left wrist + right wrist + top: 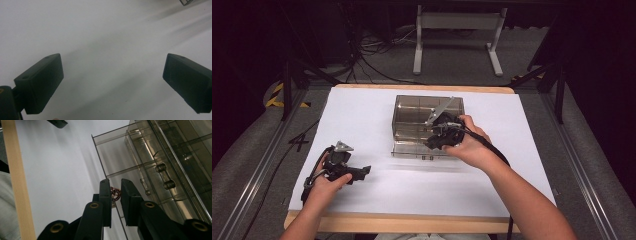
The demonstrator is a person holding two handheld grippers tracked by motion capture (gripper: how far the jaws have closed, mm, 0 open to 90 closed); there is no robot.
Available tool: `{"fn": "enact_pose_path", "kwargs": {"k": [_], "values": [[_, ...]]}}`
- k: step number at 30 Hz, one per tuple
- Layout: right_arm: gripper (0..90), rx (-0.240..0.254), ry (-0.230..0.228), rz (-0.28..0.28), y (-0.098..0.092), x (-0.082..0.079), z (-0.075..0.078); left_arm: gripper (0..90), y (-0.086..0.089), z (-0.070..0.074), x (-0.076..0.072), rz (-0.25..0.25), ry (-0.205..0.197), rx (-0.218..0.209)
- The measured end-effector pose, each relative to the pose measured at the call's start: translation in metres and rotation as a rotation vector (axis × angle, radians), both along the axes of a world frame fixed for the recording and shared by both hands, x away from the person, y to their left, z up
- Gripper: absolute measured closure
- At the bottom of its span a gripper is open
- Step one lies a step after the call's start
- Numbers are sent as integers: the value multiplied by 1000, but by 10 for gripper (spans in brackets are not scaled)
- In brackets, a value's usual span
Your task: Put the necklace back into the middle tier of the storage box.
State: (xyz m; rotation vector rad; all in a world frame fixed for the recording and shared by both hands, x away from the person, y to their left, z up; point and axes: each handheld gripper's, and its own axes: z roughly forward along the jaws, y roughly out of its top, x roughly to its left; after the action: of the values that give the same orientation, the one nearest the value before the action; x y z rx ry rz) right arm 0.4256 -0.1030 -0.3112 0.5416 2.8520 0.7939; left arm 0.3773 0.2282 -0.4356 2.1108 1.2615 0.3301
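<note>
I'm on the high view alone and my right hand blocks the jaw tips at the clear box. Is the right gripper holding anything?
Observer: Yes. In the right gripper view, the right gripper has its jaws nearly closed on a small reddish-brown ring.
Operator: Where is that ring relative to the box?
Observer: It sits at the near edge of the clear box, over its open front tray; whether it touches the tray I cannot tell.
Operator: Anything else inside the box?
Observer: Two small dark cylinders lie in a compartment behind the front wall.
Operator: And the left gripper, open or shut?
Observer: The left gripper is open wide, with bare white table covering between its jaws.
</note>
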Motion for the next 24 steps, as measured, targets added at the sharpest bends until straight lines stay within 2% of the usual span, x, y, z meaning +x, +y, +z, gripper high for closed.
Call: {"fn": "enact_pose_path", "kwargs": {"k": [13, 24], "values": [[797, 10, -4, -63, -1, 12, -3, 39, 0, 0, 0, -4, 1, -4], [796, -7, -4, -97, 0, 22, -11, 39, 0, 0, 0, -8, 1, -1]]}}
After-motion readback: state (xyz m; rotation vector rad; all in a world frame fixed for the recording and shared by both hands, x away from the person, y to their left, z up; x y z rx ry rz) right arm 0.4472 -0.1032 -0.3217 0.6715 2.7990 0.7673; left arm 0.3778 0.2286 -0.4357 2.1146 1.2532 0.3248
